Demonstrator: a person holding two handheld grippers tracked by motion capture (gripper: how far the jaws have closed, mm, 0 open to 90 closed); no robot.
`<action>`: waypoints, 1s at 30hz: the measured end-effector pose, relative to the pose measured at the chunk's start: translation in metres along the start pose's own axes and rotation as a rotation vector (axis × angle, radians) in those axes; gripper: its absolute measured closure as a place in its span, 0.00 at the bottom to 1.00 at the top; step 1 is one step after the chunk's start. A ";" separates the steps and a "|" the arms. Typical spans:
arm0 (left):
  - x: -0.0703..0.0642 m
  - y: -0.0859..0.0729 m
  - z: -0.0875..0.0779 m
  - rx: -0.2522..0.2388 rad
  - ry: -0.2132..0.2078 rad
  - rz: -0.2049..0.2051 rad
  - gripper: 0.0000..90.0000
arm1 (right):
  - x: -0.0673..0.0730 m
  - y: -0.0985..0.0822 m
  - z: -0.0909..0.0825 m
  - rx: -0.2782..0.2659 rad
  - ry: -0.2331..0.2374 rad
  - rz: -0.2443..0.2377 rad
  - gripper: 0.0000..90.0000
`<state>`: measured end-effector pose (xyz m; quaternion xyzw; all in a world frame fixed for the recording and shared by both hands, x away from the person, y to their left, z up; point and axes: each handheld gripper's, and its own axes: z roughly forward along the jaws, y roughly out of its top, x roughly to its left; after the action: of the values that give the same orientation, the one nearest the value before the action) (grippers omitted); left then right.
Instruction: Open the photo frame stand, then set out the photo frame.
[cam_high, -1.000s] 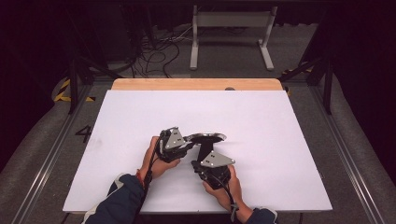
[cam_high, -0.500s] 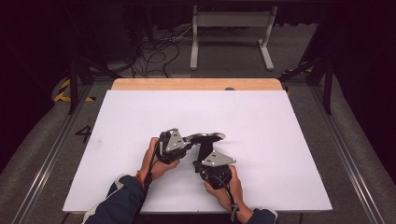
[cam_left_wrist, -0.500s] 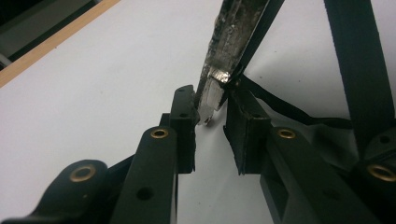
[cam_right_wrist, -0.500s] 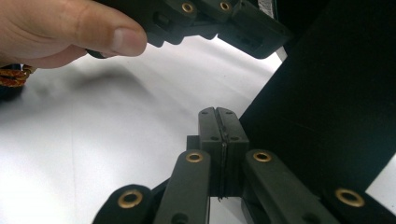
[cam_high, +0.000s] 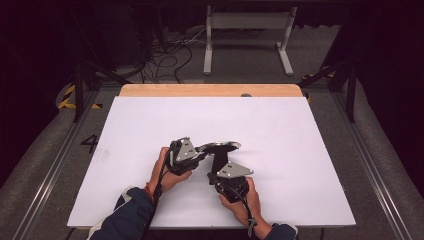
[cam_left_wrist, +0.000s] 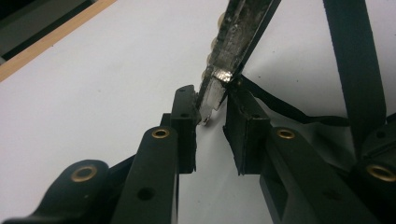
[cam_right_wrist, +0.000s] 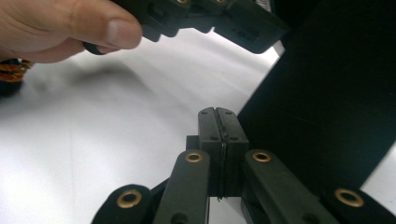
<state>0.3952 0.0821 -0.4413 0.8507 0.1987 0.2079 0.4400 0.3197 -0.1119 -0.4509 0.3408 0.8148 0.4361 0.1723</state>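
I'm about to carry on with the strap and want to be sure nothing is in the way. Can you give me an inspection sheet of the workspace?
Surface: white table top, with a pale wooden strip along the far edge.
Job's things: black strap with a silvery end piece, held up between both grippers.
Clutter: nothing seen.
Grippers: left gripper, jaws closed on the silvery end piece. Right gripper, jaws shut. The strap runs to them, but I cannot tell whether they hold it.
Cables: gripper cable trailing at the right wrist. Loose black floor cables beyond the table.
Surroundings: grey metal stand, yellow-black floor tape, dark room.
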 end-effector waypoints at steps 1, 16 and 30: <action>0.000 0.000 0.000 -0.007 -0.005 -0.007 0.81 | 0.000 0.000 0.000 0.000 0.002 -0.002 1.00; -0.001 0.000 0.003 -0.033 -0.003 -0.005 0.79 | 0.006 0.010 0.007 -0.030 -0.016 -0.033 1.00; -0.007 0.001 0.002 -0.020 0.014 0.020 0.85 | 0.005 0.008 0.013 0.000 -0.039 -0.008 1.00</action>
<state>0.3907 0.0770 -0.4426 0.8466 0.1910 0.2203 0.4452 0.3273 -0.0975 -0.4515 0.3459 0.8127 0.4287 0.1899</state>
